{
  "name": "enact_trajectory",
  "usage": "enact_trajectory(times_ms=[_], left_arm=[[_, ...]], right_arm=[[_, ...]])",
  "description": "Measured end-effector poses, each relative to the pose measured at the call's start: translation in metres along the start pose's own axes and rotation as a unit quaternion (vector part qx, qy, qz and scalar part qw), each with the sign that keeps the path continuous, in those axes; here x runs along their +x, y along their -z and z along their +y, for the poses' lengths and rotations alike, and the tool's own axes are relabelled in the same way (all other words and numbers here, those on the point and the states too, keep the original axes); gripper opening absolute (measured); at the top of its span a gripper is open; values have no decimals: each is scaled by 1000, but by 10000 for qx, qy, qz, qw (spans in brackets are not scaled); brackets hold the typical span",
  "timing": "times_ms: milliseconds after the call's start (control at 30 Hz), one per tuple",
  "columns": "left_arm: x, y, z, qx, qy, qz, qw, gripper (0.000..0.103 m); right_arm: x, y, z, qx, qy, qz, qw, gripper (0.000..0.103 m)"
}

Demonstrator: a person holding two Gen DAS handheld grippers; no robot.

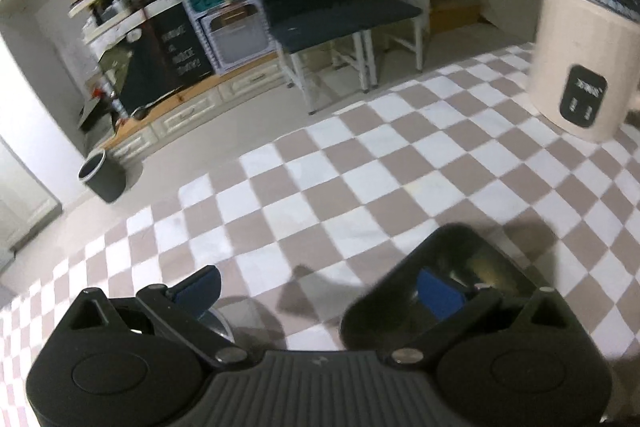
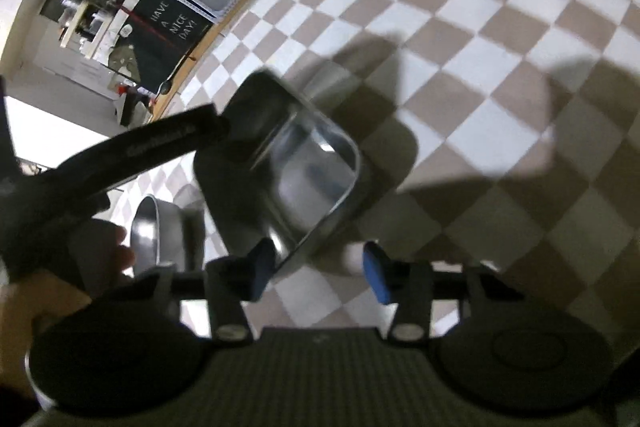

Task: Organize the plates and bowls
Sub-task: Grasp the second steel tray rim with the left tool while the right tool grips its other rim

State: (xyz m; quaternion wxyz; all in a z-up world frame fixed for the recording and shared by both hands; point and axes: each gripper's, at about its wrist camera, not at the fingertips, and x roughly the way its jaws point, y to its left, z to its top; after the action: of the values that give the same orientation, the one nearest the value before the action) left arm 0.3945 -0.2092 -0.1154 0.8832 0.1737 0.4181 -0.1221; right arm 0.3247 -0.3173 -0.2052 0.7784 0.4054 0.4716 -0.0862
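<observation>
Left gripper fingers apart | right gripper fingers apart | checkered tablecloth | black tray

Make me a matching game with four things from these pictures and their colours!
Things:
1. tablecloth
2. kettle
3. square dish
4. pads on the right hand-held gripper

Colours:
A. blue
B. cream with a black panel
C. shiny black
D. brown and white checks

Pairs: 1-D, 2-B, 3-C, 4-A
</observation>
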Motion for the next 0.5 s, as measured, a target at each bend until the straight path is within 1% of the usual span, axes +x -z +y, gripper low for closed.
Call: enact_trajectory(times_ms=[67,167,233,267,333,367,400,433,467,500], left_arm=[[-5,5,9,-107,27,8,9999,103],[-18,17,24,-230,35,-31,9997,102],[-26,26,35,-432,62,-19,9990,100],[-29,30,40,-541,136,9,9984,99],[-35,39,50,-818,402,115,9958,94],[-38,45,54,-982,552,169,9935,93],[-41,50,58,-1141,707,219,9907,90],[-43,56,61,-1305,879,274,9872,84],[-45,62,62,-1446,1028,308,9836,82],[-49,67,62,-1535,1137,299,9811,74]], right_arm=[[-2,-5,-7,112,28,-7,9999,44],[-6,-15,-12,85,174,-179,9997,37],[-12,-21,-16,20,225,-313,9993,33],[-13,-24,-18,7,247,-369,9990,32],[-14,-28,-21,-8,268,-431,9987,30],[-14,-30,-21,-74,253,-421,9988,28],[-13,-31,-20,-196,251,-403,9987,28],[-11,-30,-16,-324,269,-396,9983,27],[-9,-28,-11,-472,291,-398,9977,26],[-9,-28,-9,-609,316,-404,9968,25]])
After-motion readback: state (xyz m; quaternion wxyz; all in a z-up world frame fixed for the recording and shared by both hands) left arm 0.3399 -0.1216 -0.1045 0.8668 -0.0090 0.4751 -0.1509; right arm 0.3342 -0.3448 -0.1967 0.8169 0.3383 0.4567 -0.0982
